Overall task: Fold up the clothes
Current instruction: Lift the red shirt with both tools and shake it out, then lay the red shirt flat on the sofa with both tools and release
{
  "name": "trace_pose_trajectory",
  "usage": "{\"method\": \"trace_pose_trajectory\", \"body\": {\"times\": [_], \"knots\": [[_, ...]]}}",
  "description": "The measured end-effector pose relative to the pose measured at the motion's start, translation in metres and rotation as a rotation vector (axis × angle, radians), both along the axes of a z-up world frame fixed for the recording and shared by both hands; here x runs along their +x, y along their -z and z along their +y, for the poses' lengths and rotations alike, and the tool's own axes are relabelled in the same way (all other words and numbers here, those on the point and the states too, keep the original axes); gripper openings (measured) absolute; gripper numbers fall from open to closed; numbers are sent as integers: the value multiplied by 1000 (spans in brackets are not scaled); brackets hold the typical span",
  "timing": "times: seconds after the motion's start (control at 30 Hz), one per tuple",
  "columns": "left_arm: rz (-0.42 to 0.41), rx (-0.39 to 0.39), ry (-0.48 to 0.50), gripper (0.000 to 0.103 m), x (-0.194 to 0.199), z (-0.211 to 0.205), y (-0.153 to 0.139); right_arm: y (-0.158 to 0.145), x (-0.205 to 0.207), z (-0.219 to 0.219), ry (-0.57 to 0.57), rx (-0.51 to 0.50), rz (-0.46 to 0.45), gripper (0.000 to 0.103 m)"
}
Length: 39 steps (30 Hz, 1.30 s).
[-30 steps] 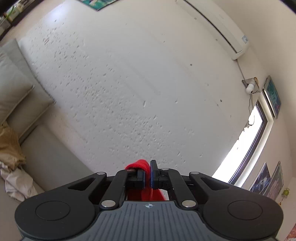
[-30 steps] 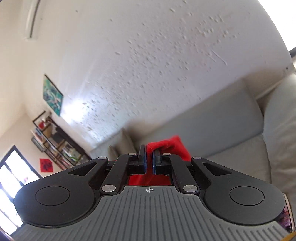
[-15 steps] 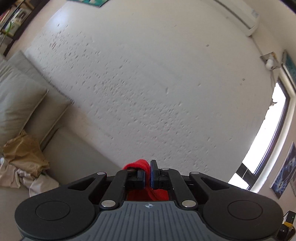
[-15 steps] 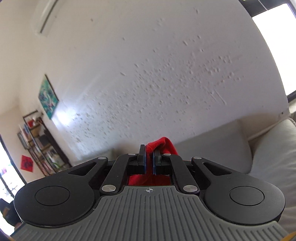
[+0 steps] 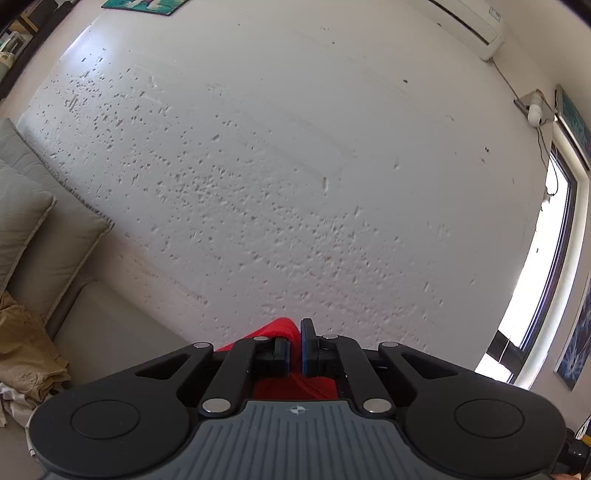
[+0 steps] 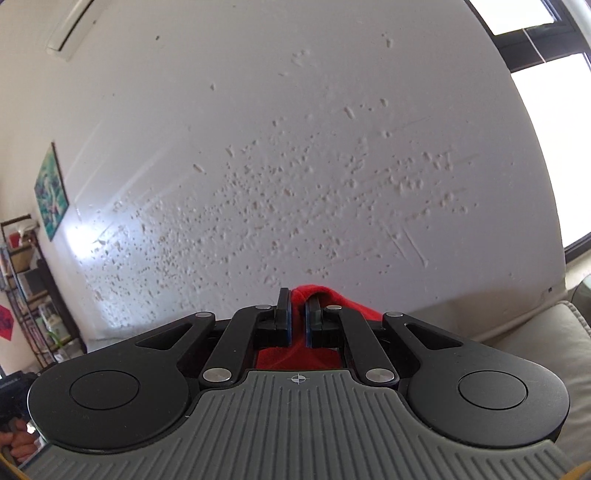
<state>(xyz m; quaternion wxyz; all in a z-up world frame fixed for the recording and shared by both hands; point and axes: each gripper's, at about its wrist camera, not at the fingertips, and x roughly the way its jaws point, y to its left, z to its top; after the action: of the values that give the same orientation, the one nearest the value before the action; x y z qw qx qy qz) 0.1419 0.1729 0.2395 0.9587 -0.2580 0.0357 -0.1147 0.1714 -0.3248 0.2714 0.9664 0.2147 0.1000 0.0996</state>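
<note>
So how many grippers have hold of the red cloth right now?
2. The left gripper pinches the red cloth between its fingers, and the right gripper pinches it too. The rest of the cloth is hidden below.

A home living room. A grey sofa (image 5: 92, 325) with cushions (image 5: 22, 221) stands against a pitted white wall (image 5: 295, 166), which carries an air conditioner (image 5: 469, 18) and framed pictures (image 6: 51, 192). A cluttered shelf unit (image 6: 26, 295) stands beside it, and bright windows (image 5: 535, 277) light the room.

Wall (image 5: 295, 166): white, bumpy, fills the middle.
Sofa (image 5: 92, 325): grey, lower left.
Window (image 5: 543, 277): bright, right edge.
Shelf (image 6: 26, 295): left edge.
</note>
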Motion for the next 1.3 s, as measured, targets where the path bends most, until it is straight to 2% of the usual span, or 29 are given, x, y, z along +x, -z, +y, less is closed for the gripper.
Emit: {"method": "trace_pose_trajectory", "body": {"times": [0.1, 0.3, 0.4, 0.47, 0.57, 0.67, 0.93, 1.07, 1.13, 1.17, 1.2, 1.23, 1.27, 1.3], "knots": [[122, 30, -19, 4, -5, -7, 68, 68, 2, -2, -15, 13, 112, 6], [403, -26, -64, 4, -45, -8, 208, 233, -16, -5, 11, 122, 383, 6], [524, -39, -81, 4, -70, -8, 253, 294, -38, -3, 30, 145, 508, 6], [570, -29, -90, 4, -82, -9, 267, 319, -53, 1, 30, 122, 562, 6], [600, -17, -110, 4, -97, -12, 274, 339, -72, 11, 26, 72, 611, 6], [631, -5, -130, 4, -112, -16, 280, 344, -86, 16, 30, 29, 627, 6], [692, 62, -142, 4, -138, -25, 276, 333, -119, 8, 58, 8, 654, 6], [771, 136, -149, 5, -142, -34, 288, 338, -136, 12, 56, -26, 696, 6], [851, 196, -155, 10, -138, -39, 296, 347, -137, 13, 41, -27, 742, 7], [870, 222, -154, 11, -140, -40, 295, 351, -137, 13, 31, -16, 770, 12], [879, 246, -151, 18, -144, -41, 293, 353, -138, 13, 25, -3, 794, 17], [887, 270, -148, 31, -148, -42, 290, 350, -141, 11, 25, -2, 804, 21], [896, 294, -145, 36, -152, -44, 288, 347, -146, 9, 27, -6, 807, 41], [904, 318, -142, 40, -156, -45, 285, 342, -151, 8, 27, -17, 800, 54]]}}
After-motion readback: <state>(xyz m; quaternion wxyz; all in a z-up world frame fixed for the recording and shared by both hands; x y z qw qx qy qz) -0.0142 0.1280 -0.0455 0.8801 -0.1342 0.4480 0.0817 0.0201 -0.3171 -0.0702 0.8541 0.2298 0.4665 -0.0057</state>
